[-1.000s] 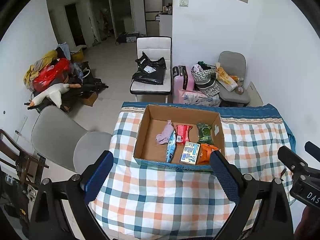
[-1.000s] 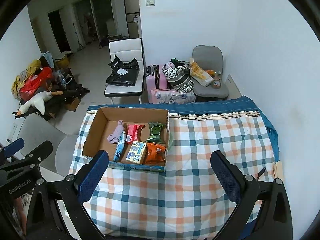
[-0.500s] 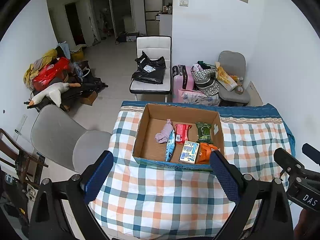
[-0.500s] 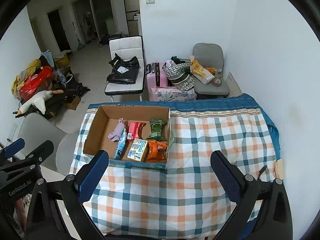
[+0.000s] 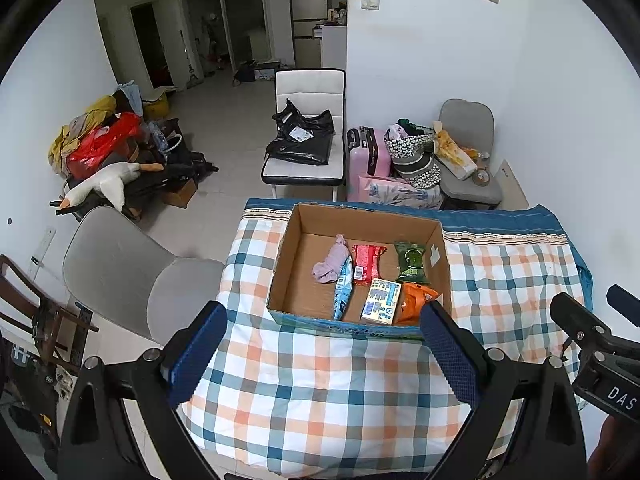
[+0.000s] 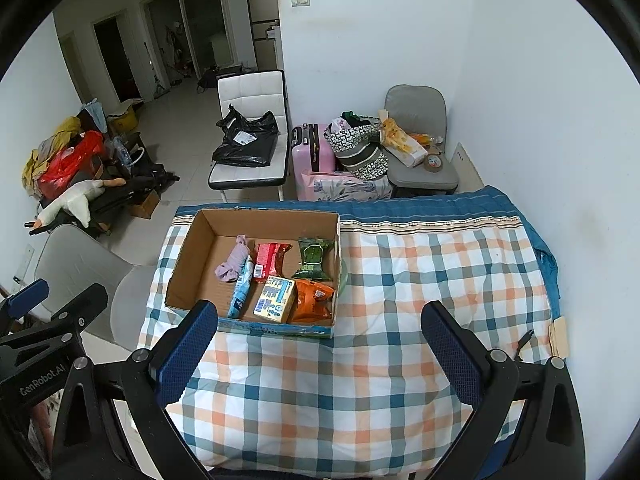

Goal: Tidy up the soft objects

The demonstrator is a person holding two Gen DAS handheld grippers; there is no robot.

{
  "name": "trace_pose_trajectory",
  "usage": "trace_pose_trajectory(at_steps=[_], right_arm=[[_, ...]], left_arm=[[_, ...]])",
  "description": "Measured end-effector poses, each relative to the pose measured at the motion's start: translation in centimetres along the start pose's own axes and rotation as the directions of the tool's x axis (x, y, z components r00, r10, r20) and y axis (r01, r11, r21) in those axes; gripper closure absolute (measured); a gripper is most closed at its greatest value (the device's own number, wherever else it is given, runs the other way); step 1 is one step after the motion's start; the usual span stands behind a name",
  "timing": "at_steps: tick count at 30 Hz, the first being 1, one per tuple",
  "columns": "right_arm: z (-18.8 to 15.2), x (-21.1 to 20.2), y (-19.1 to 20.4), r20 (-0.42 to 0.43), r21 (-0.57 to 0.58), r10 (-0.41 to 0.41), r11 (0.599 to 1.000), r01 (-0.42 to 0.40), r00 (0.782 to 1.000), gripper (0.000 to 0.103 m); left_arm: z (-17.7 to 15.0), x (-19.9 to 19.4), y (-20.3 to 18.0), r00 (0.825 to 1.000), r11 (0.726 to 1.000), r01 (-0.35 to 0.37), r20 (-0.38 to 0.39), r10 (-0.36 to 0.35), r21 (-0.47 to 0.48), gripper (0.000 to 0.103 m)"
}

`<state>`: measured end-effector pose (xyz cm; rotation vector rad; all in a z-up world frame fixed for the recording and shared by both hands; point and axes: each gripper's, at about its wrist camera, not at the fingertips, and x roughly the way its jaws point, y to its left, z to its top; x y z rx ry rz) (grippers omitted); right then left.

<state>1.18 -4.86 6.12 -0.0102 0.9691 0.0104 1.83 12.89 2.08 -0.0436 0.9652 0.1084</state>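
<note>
An open cardboard box (image 5: 304,220) (image 6: 188,248) stands on a table with a checked cloth (image 5: 320,392) (image 6: 400,300). In it lie a lilac sock (image 5: 330,265) (image 6: 232,262), a red packet (image 5: 366,260) (image 6: 270,258), a green packet (image 5: 410,262) (image 6: 314,258), a blue pouch (image 5: 342,294) (image 6: 240,294), a yellow-blue pack (image 5: 380,302) (image 6: 276,300) and an orange packet (image 5: 414,302) (image 6: 314,300). My left gripper (image 5: 322,354) is open and empty, high above the table's near edge. My right gripper (image 6: 320,354) is open and empty, to the right of the box.
A grey chair (image 5: 120,264) stands left of the table. A white chair with a black bag (image 5: 308,140), a pink suitcase (image 5: 366,152) and a loaded grey chair (image 5: 466,160) stand behind it. A wall runs along the right. Clutter with a plush goose (image 5: 104,184) lies far left.
Both grippers have drifted slightly back and up; the box and table sit a little lower and smaller in view. Nothing on the table has moved.
</note>
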Motion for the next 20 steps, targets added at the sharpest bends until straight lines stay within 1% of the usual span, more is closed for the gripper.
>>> trace_pose_trajectory(at_steps=[9, 20], right_arm=[[-0.38, 0.77, -0.19, -0.009, 0.007, -0.010, 1.000, 0.010, 1.000, 0.000], [-0.43, 0.89, -0.39, -0.006, 0.005, -0.010, 1.000, 0.010, 1.000, 0.000]], left_arm=[[-0.55, 0.19, -0.42, 1.000, 1.000, 0.000, -0.006, 0.000, 0.003, 0.004], [-0.38, 0.20, -0.47, 1.000, 1.000, 0.003, -0.004, -0.003, 0.004, 0.004]])
